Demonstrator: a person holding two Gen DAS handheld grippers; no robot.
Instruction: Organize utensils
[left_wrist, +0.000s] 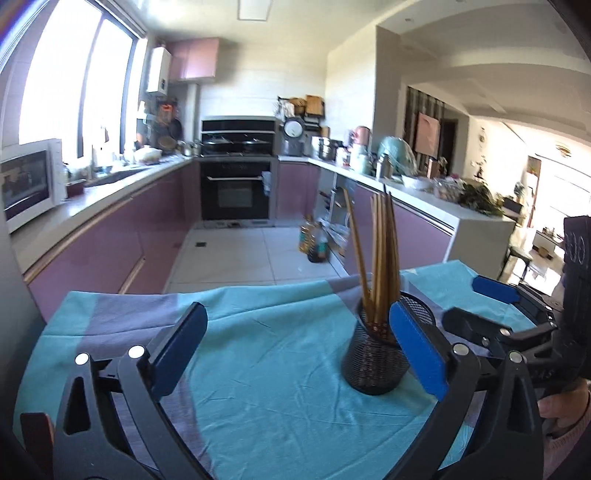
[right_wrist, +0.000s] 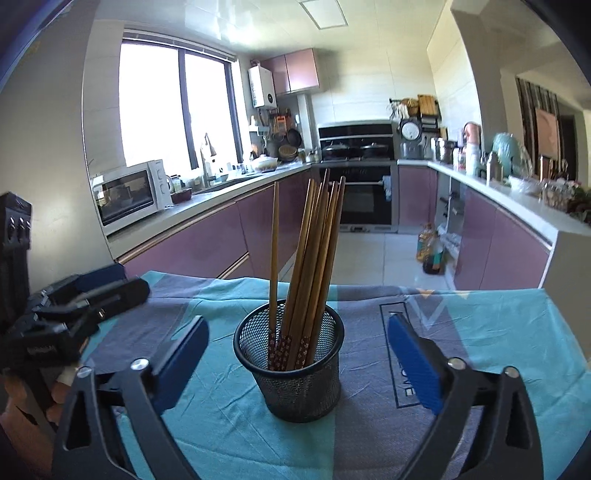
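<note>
A: Both the left gripper and the right gripper stand wide and empty. The chopsticks lean in the mesh cup, mid-counter. A careless nudge could tip the cup.

B: Only the left wrist view shows a hand; the right centres the cup.

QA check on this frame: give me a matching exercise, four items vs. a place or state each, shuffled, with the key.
Items:
1. chopsticks
2. mesh cup
3. right gripper
4. microwave

Place or state:
A. on the kitchen counter by the window
B. standing upright inside a holder
C. jaws wide open, nothing gripped
D. sitting on the teal tablecloth

Pairs: 1-B, 2-D, 3-C, 4-A
</note>
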